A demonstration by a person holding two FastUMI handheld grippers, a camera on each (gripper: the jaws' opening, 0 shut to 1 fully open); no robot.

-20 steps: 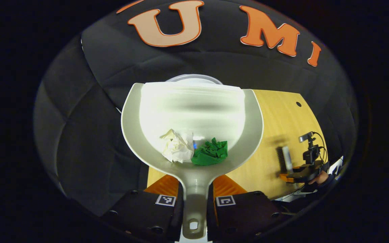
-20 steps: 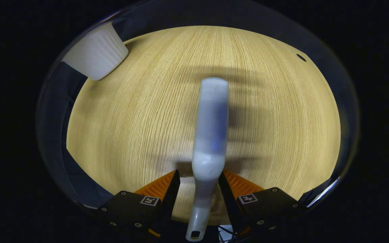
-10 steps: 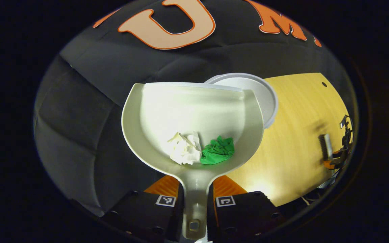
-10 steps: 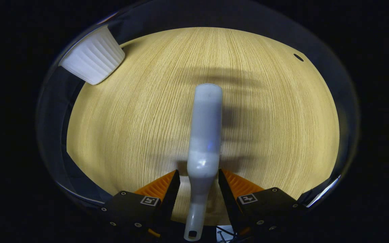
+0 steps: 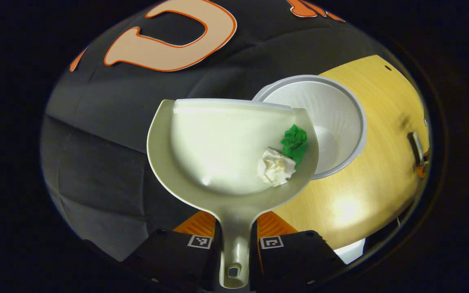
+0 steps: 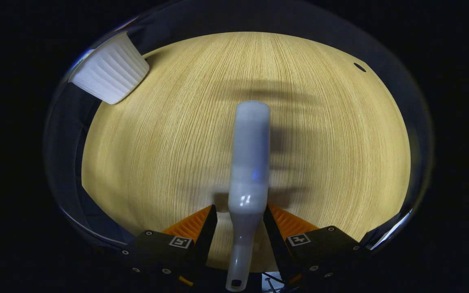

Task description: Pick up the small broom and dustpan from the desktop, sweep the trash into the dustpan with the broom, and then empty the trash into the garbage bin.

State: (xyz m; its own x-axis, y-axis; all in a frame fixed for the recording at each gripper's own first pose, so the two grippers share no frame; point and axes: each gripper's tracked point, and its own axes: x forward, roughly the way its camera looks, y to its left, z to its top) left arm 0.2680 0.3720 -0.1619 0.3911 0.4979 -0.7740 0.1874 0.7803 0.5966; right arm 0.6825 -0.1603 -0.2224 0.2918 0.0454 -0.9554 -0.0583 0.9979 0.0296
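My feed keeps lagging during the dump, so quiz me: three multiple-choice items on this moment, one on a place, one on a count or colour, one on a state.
1. Where do the paper scraps lie?
A. in the bin
B. on the desktop
C. in the dustpan, at its side nearest the bin

2. How many scraps, and what colours?
A. two, white and green
B. three, all white
C. one, red

3. What is the left hand-held gripper doing?
A. hanging open
B. clamping the dustpan's handle
C. gripping the bin's rim

Answers:
1 C: the white scrap and green scrap rest against the wall of the dustpan beside the white bin, which looks empty.
2 A: one of each colour lies in the pan.
3 B: in the left gripper view, the left hand-held gripper has both fingers pressed on the handle.
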